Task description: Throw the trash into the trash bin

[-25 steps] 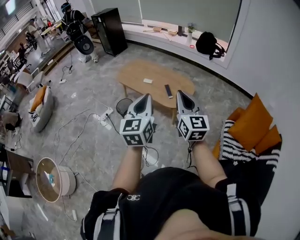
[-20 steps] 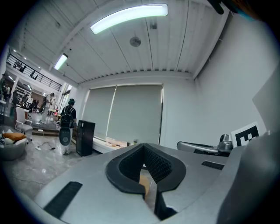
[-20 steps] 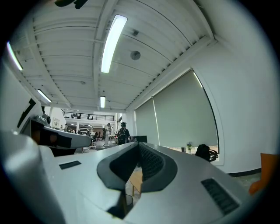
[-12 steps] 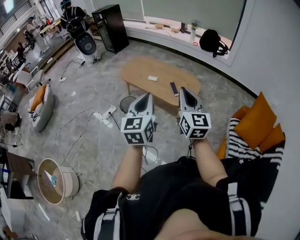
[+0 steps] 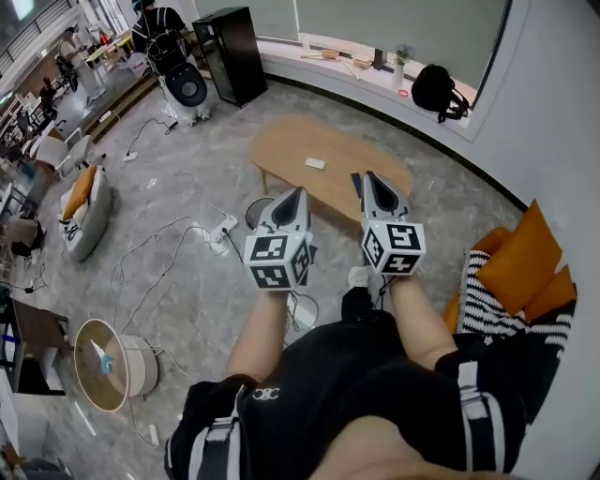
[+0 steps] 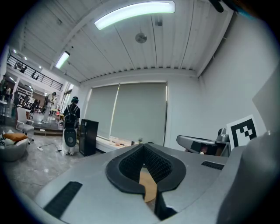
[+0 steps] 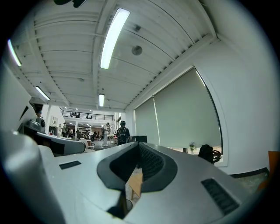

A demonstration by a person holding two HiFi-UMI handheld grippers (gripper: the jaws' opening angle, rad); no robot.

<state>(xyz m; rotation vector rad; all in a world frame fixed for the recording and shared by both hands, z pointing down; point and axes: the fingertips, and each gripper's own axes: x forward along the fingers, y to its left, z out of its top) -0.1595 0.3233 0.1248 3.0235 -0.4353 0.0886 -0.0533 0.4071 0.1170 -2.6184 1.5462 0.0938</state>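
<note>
In the head view a light wooden oval table [image 5: 323,155] stands ahead with a small white item [image 5: 315,163] and a dark flat remote-like thing [image 5: 356,184] on it. A dark round trash bin [image 5: 253,212] sits on the floor by the table's near left end, partly hidden behind my left gripper [image 5: 293,195]. My right gripper [image 5: 369,177] hovers beside it, over the table's near edge. Both point level and forward, jaws together, nothing between them. In the left gripper view the left gripper [image 6: 143,147] shows a slice of table through its pad gap; likewise the right gripper [image 7: 138,145].
A black cabinet [image 5: 229,54] and a black backpack [image 5: 441,90] stand by the window ledge. Orange cushions [image 5: 525,262] and a striped cloth [image 5: 487,298] lie at right. Cables and a power strip [image 5: 221,228] cross the floor at left, near a round side table [image 5: 101,362]. A person [image 5: 165,26] stands far back.
Both grippers have moved forward together toward the table, which now sits closer, and the sofa cushions have slid back to the right. The jaws stayed shut.
</note>
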